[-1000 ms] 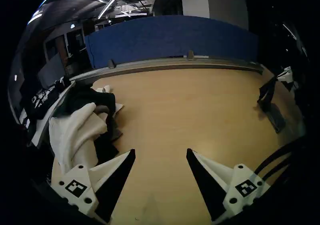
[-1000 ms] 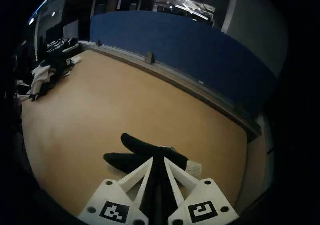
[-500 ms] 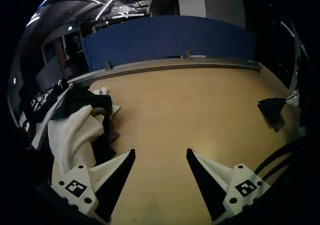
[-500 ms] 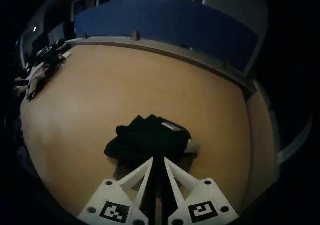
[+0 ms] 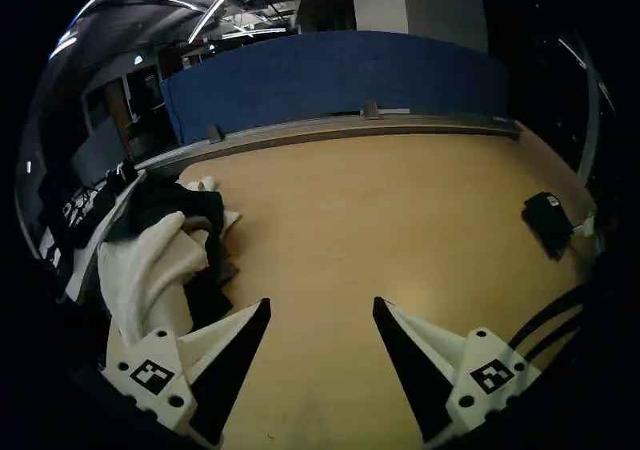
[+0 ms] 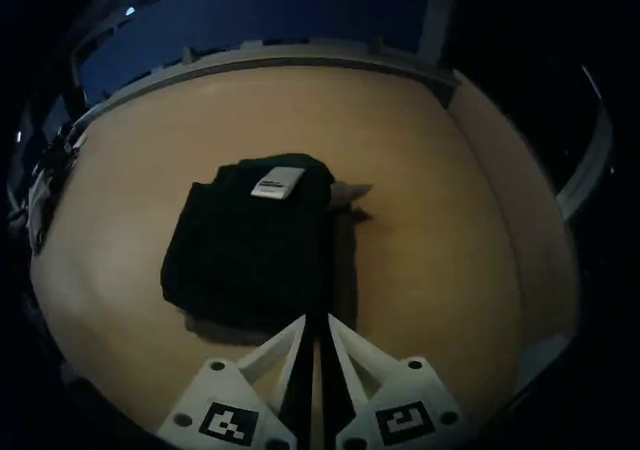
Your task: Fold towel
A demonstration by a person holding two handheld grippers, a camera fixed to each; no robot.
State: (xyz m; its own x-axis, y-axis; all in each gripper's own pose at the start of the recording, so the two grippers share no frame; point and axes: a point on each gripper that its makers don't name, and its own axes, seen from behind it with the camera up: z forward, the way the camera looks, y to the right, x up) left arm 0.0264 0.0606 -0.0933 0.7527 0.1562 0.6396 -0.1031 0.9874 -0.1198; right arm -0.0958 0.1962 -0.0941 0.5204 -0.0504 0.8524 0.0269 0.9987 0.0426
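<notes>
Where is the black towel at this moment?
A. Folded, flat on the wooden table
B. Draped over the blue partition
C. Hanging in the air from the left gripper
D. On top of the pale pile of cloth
A: in the right gripper view the towel lies folded and flat on the table, just ahead of the right gripper. The left gripper view shows it far from the pile.

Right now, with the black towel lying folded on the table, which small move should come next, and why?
Probably swing the open left gripper toward the cloth pile: the black towel already lies folded, and the right gripper is shut, seemingly empty.
</notes>
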